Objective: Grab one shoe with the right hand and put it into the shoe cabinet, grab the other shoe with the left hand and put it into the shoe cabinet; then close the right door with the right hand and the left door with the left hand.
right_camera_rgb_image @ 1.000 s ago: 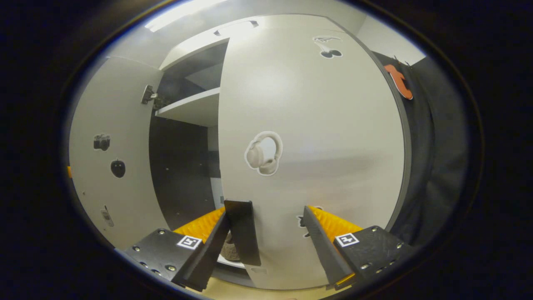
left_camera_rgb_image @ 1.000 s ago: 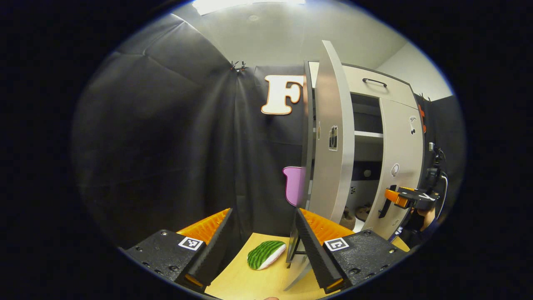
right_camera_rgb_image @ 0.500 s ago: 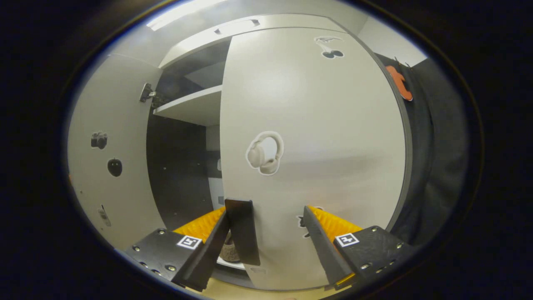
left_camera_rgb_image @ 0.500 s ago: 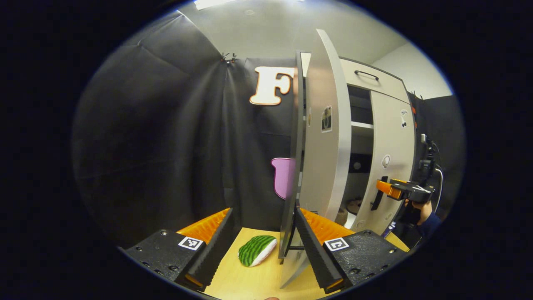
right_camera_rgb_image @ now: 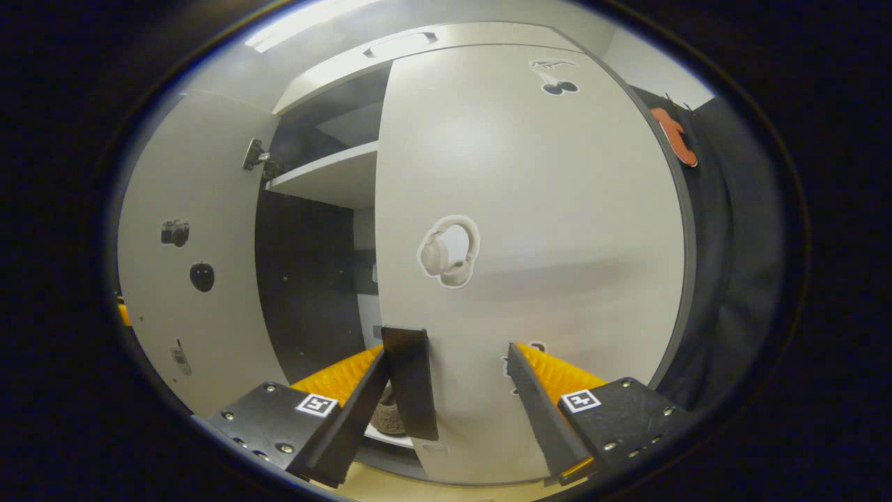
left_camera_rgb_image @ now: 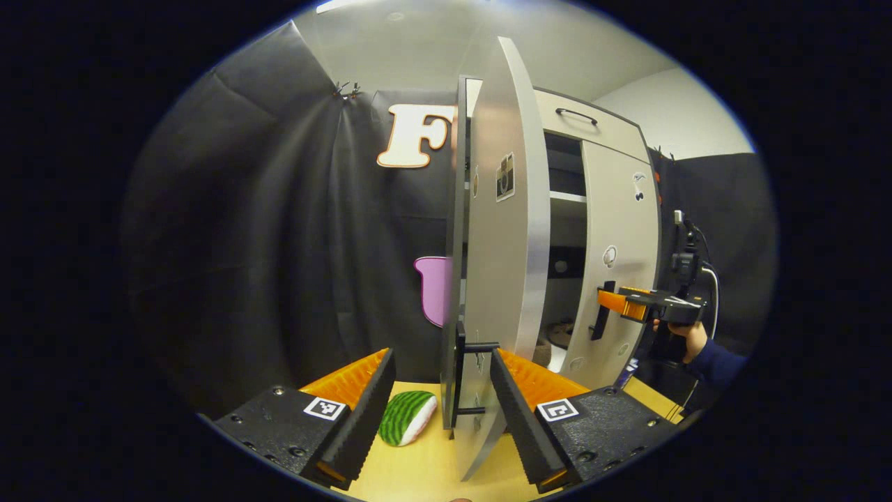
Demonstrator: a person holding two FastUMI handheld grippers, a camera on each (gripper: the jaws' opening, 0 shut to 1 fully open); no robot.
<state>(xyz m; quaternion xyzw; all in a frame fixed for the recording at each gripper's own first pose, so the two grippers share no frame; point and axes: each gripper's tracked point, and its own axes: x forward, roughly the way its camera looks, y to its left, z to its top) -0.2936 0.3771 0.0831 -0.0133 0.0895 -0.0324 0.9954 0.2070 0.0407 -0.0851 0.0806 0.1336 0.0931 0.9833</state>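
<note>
Between the left tool's (left_camera_rgb_image: 440, 411) spread fingers, left door (left_camera_rgb_image: 498, 279) edge

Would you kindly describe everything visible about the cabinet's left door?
The left door is a tall, flat, pale grey panel with a smooth laminate look and a dark edge. It stands wide open, nearly edge-on in the left gripper view, with small stickers on its face and a dark bar handle low down. That handle sits between the fingers of the open left gripper; contact is unclear. A hinge joins it to the cabinet.
</note>
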